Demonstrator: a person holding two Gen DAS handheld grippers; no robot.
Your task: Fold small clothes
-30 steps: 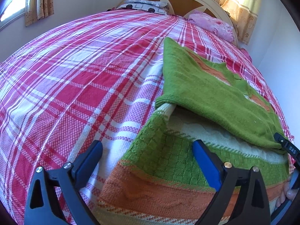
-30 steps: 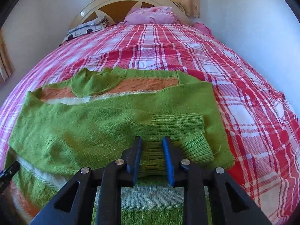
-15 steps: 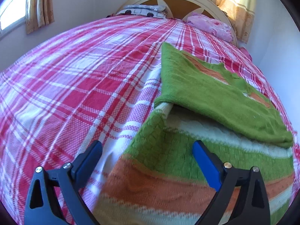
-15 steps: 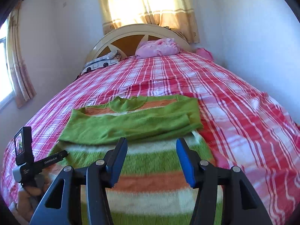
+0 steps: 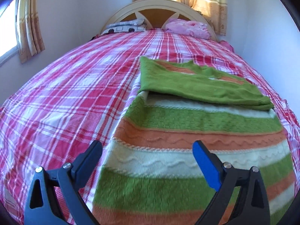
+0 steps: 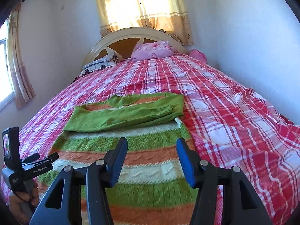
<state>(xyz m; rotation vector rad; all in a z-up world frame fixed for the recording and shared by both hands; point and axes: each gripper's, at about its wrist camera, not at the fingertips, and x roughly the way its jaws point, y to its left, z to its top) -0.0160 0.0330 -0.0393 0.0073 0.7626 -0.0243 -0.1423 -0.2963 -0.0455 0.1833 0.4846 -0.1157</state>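
The sweater (image 6: 131, 148) lies flat on the bed (image 6: 234, 116), hem toward the cameras, neck toward the headboard. Both green sleeves (image 6: 123, 115) are already folded in across the chest, lying one over the other in a band just below the collar — that part of the fold looks done. The striped body below the sleeves is spread out in a single layer, so the lengthwise fold, hem up to shoulders, is what seems left.

The right gripper (image 6: 151, 159) hovers over the lower stripes with its fingers apart and nothing between them. The left gripper (image 5: 148, 161) is also spread wide and empty, hovering over the sweater's left edge near the hem. Neither touches the knit as far as I can tell. I judge the task past halfway — the hem corners would be the natural next hold.
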